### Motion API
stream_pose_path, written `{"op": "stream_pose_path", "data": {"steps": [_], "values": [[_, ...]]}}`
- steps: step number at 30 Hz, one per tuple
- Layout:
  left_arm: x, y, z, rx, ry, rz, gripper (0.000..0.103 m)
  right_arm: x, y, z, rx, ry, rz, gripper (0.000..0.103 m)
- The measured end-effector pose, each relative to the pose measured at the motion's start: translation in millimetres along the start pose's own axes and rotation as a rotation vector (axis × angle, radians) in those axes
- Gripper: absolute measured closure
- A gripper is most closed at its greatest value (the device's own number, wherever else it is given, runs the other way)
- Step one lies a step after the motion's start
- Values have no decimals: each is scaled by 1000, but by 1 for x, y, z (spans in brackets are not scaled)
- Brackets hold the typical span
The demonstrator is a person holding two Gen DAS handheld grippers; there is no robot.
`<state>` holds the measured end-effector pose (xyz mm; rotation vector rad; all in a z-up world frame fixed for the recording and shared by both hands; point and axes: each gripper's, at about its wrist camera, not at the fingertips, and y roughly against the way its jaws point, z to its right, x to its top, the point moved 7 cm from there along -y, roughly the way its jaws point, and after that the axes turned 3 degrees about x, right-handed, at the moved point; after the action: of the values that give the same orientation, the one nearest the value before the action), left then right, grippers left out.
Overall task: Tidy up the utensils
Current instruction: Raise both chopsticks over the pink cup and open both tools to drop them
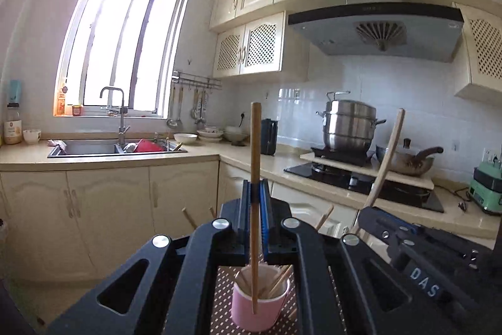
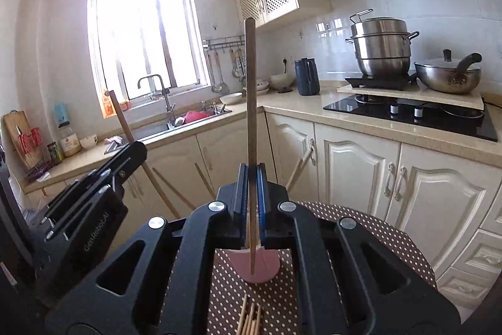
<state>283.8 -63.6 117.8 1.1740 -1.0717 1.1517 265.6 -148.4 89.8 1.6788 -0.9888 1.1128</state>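
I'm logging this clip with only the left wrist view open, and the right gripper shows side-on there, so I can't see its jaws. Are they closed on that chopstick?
Observer: Yes. In the right wrist view the jaws of the right gripper are shut on a chopstick. It stands nearly upright, and its lower tip shows in front of the pink cup.
Operator: Are any chopsticks lying outside the cup?
Observer: Yes. A bunch of loose chopsticks lies on the dotted mat, on the camera side of the cup.
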Motion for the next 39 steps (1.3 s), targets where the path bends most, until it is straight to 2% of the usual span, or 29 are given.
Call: {"op": "stream_pose_path", "data": {"steps": [9, 18, 29, 35, 39], "values": [[3, -34, 0, -11, 18, -12, 97, 9, -35, 4, -14, 12, -20, 97], [-21, -61, -10, 4, 20, -55, 97, 1, -61, 12, -11, -20, -55, 97], [-19, -65, -22, 1, 25, -47, 97, 18, -62, 11, -1, -9, -7, 97], [-33, -75, -23, -2, 22, -81, 97, -6, -83, 11, 3, 8, -105, 97], [-44, -80, -23, -6, -16, -108, 96, -19, -92, 13, 0, 26, -163, 96]]}}
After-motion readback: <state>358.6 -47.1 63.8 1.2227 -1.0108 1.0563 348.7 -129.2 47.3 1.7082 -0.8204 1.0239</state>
